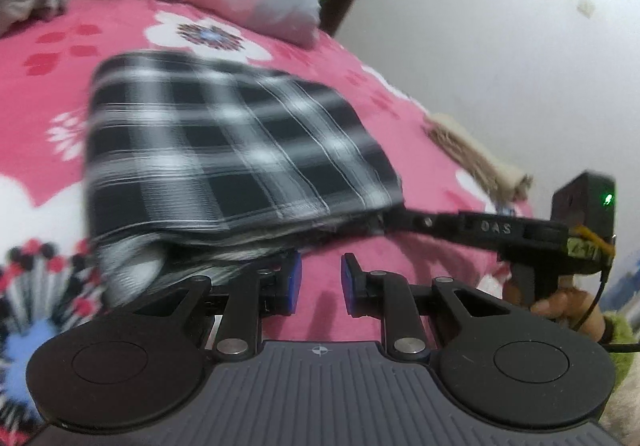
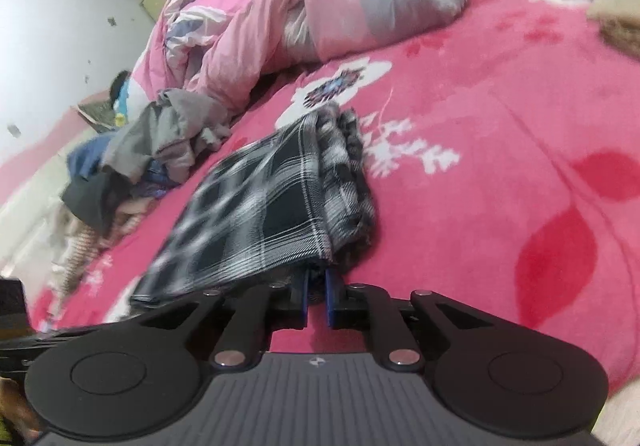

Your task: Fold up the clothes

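A folded black-and-white plaid garment (image 1: pixel 224 142) lies on the pink floral bedspread (image 1: pixel 400 134). My left gripper (image 1: pixel 319 282) is open and empty, just in front of the garment's near edge; its left pad touches or sits under the hanging fold. My right gripper (image 2: pixel 317 296) is shut on the near corner of the plaid garment (image 2: pixel 260 214). In the left wrist view the right gripper (image 1: pixel 394 216) reaches in from the right and pinches the garment's right corner. The picture is blurred by motion.
A rumpled pink quilt (image 2: pixel 280 14) lies at the head of the bed. A pile of grey and blue clothes (image 2: pixel 160 142) sits left of the garment. A beige cloth (image 1: pixel 472 150) lies at the bed's right edge, by the white wall (image 1: pixel 500 26).
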`<control>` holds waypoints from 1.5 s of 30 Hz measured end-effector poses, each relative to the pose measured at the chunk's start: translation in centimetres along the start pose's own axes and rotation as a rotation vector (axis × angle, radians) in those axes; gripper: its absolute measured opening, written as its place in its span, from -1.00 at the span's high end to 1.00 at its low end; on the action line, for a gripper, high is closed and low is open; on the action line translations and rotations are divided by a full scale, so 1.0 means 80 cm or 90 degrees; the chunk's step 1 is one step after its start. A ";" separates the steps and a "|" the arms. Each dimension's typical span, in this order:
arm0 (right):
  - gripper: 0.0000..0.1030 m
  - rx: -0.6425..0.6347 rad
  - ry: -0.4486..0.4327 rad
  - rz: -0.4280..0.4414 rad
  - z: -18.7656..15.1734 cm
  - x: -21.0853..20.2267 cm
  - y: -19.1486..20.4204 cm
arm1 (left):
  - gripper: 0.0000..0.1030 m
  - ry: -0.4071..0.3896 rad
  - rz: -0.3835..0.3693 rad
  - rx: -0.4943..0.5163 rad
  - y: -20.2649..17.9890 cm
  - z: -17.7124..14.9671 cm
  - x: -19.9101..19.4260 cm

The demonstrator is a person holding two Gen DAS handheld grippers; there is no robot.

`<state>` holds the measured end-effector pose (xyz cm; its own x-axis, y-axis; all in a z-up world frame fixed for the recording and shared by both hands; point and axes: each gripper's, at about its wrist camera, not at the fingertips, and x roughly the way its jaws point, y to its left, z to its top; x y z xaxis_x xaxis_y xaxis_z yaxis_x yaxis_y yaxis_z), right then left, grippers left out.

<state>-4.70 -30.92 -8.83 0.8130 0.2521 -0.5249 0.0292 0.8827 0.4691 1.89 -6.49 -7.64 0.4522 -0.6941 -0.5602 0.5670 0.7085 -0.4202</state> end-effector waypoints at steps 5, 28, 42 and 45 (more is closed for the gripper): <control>0.82 -0.129 -0.028 -0.089 -0.009 0.008 0.024 | 0.60 0.019 -0.003 0.001 -0.001 -0.001 0.015; 0.43 -0.285 -0.007 -0.097 0.023 0.031 0.060 | 0.60 -0.091 0.129 -0.003 0.062 -0.021 -0.053; 0.27 -0.099 -0.022 -0.052 0.097 0.072 0.016 | 0.57 -0.109 0.076 -0.090 0.085 -0.013 -0.079; 0.06 0.003 -0.028 0.015 0.111 0.044 -0.010 | 0.22 -0.134 0.050 -0.158 0.105 -0.001 -0.098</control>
<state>3.30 -34.25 -4.77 0.8380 0.2549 -0.4824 0.0125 0.8750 0.4840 3.04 4.92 -6.84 0.6350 -0.6292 -0.4481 0.3522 0.7522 -0.5570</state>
